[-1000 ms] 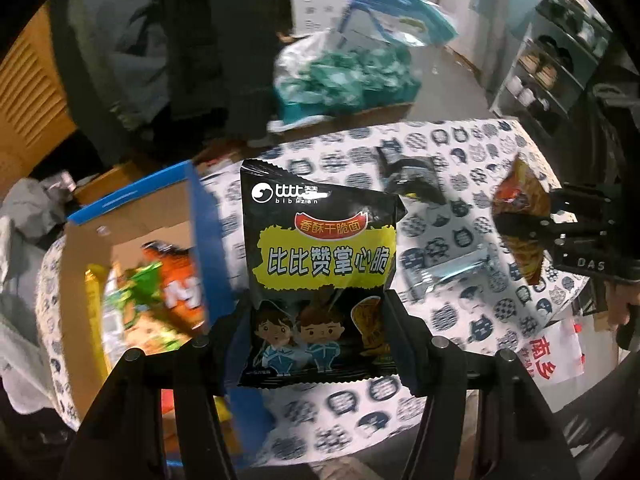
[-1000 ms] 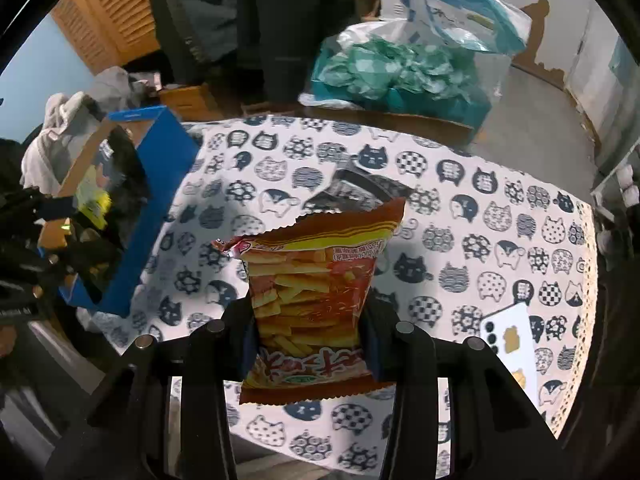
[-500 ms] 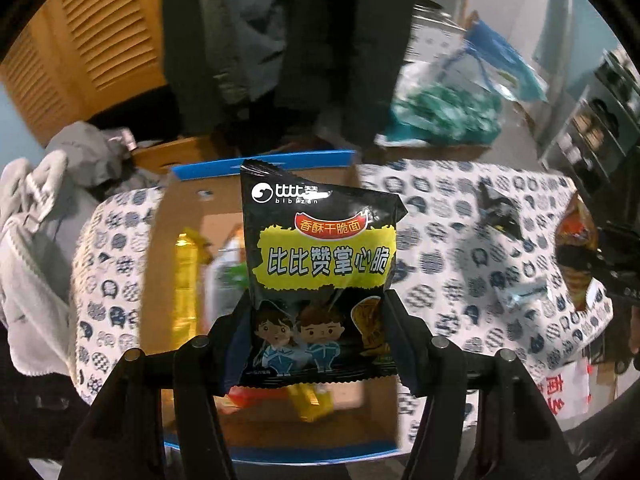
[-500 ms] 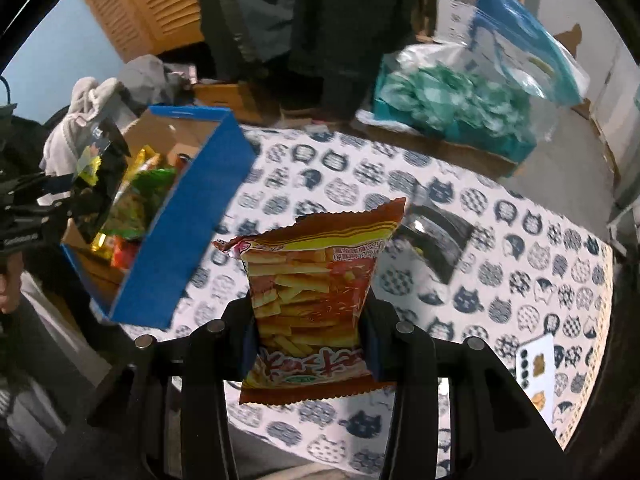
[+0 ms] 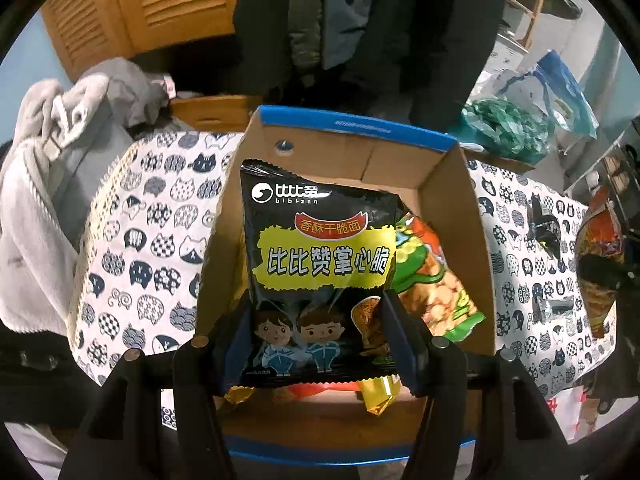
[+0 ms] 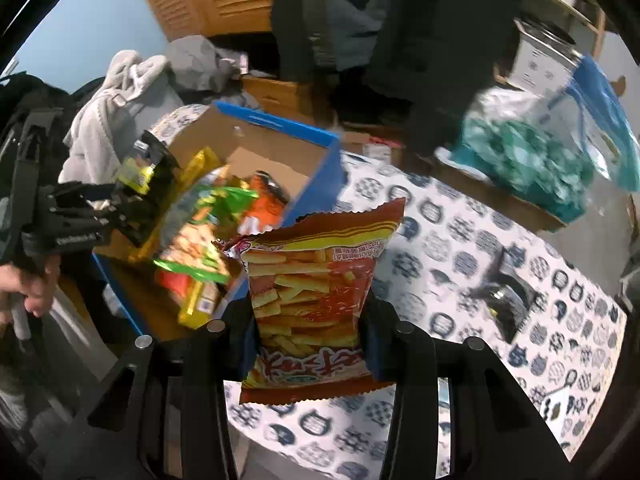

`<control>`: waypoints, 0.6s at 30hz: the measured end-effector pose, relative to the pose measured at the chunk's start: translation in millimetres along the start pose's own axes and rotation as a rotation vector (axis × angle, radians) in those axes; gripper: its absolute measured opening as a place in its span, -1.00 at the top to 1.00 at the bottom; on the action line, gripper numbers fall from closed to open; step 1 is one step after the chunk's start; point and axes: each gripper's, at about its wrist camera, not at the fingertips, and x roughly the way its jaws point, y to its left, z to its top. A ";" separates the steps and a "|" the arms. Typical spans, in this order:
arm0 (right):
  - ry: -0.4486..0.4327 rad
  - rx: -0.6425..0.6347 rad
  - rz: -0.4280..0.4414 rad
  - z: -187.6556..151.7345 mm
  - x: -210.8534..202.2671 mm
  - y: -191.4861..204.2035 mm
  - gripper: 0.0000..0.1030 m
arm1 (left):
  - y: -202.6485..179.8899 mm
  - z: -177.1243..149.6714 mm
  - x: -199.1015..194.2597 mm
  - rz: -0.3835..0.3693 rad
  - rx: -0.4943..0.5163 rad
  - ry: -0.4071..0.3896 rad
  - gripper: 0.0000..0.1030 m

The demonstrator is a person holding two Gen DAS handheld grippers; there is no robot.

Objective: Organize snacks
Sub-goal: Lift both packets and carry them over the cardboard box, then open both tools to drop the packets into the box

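Observation:
My left gripper (image 5: 318,334) is shut on a black noodle snack packet (image 5: 320,264) and holds it over the open cardboard box with blue edges (image 5: 460,204). The box holds a green-orange snack bag (image 5: 436,280) and gold packets (image 5: 378,396). My right gripper (image 6: 308,344) is shut on an orange-red fries snack packet (image 6: 312,288), held above the table just right of the box (image 6: 316,160). The left gripper also shows in the right wrist view (image 6: 132,204), over the box's left side. A black packet (image 6: 504,292) lies on the cat-print tablecloth (image 6: 440,240).
A pile of grey and white clothes (image 5: 52,168) lies left of the table. A clear bag of teal items (image 6: 532,160) sits on a low box behind the table. A silvery wrapper (image 5: 554,306) lies on the cloth. Dark coats (image 5: 360,20) hang behind.
Both grippers have moved left toward the box with their packets. The left one has come over the box opening; the right one has come up beside the box's right wall.

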 end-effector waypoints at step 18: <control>0.065 0.035 0.085 63.8 84.9 68.8 0.20 | 18.8 -2.8 27.6 0.017 -0.047 0.081 -0.34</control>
